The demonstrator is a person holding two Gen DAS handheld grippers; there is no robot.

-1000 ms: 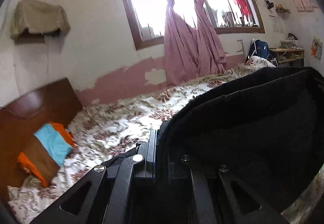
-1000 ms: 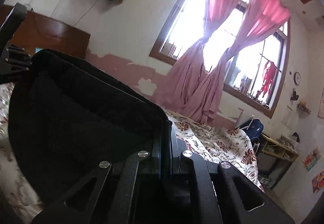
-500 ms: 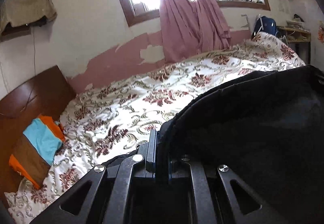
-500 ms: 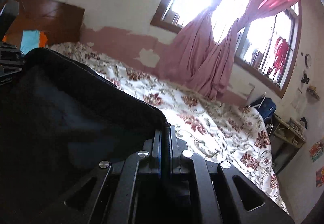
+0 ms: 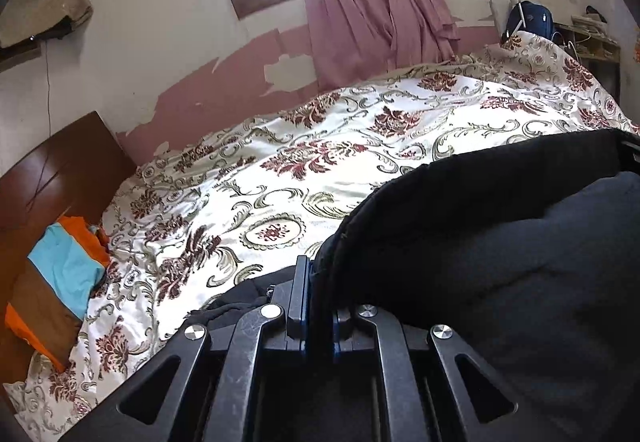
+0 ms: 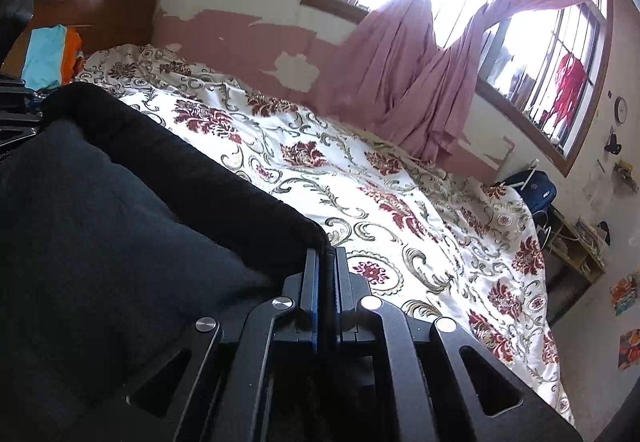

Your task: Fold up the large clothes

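A large black garment (image 5: 500,262) hangs stretched between my two grippers above a bed with a floral cover (image 5: 320,170). My left gripper (image 5: 318,274) is shut on the garment's edge at its left end. My right gripper (image 6: 328,262) is shut on the garment (image 6: 120,222) at its right end. The cloth sags toward me and fills the lower right of the left wrist view and the lower left of the right wrist view. The floral bed cover (image 6: 380,194) lies beyond the held edge. The garment's lower part is hidden.
A wooden headboard (image 5: 52,170) stands at the left with a folded orange, blue and brown pile (image 5: 56,282) by it. Pink curtains (image 5: 372,2) hang at the window behind the bed. A blue backpack (image 5: 532,18) and a shelf (image 6: 576,246) stand past the bed's far end.
Both grippers have tipped downward with the garment: the wall and window have slid up out of view and much more of the bed cover shows. The grip on the cloth is unchanged.
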